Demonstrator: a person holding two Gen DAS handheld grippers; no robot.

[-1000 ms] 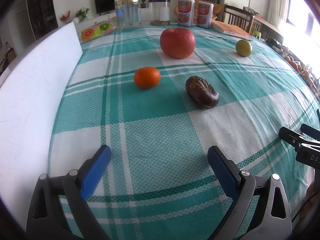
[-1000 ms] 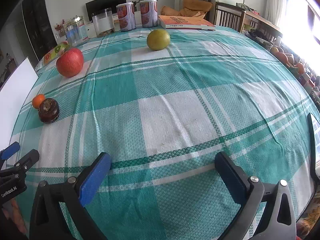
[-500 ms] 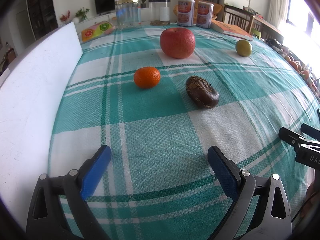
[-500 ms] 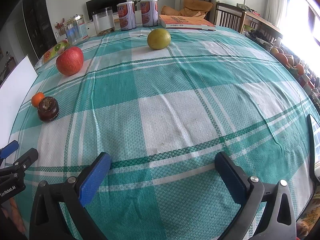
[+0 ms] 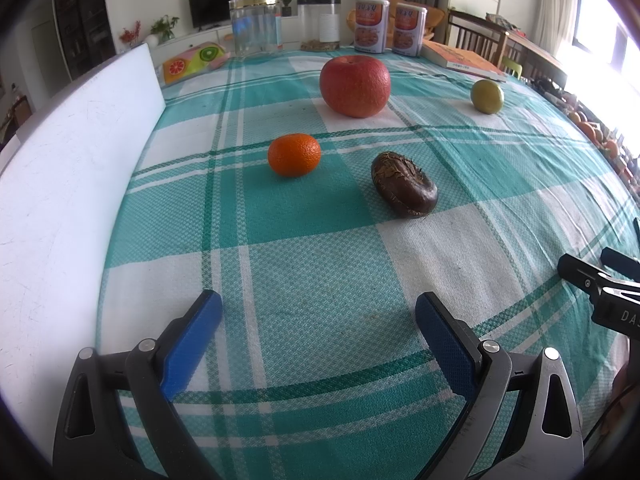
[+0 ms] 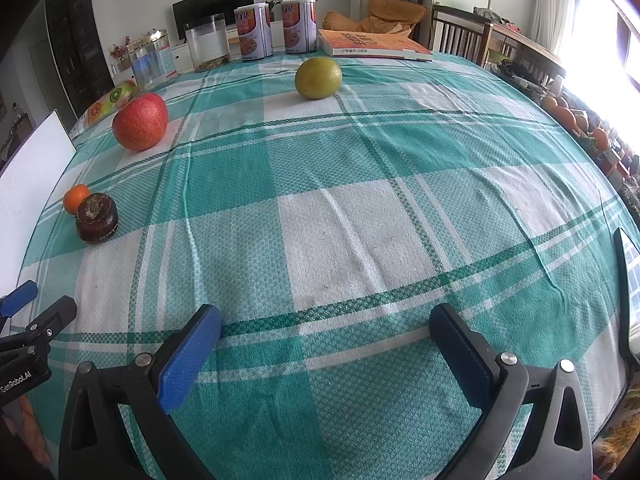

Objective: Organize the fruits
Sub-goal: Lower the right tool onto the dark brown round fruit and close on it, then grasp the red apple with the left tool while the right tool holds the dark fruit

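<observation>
4 fruits are seen on the cloth-covered surface (image 5: 304, 264), none yet taken up. Ahead of the left gripper (image 5: 318, 310), whose jaws are spread wide and empty, the orange mandarin (image 5: 294, 155) is found slightly left of the jaw line and the dark brown fruit (image 5: 404, 184) slightly right of it; the red apple (image 5: 355, 86) is seen farther ahead, roughly centred, and the green fruit (image 5: 487, 96) far ahead to the right. The right gripper (image 6: 326, 324) is likewise held released with nothing between its jaws; from it the green fruit (image 6: 318, 78) is seen far ahead near centre, the rest far off to the left.

The apple is judged the heaviest and firm, best taken across its widest middle. The mandarin is judged light with a yielding peel, so a gentle squeeze across its equator is advised. The dark fruit looks hard-shelled and flattened, with a rough crown; its smooth sides are judged the better hold. All 4 are rounded and may roll if nudged
</observation>
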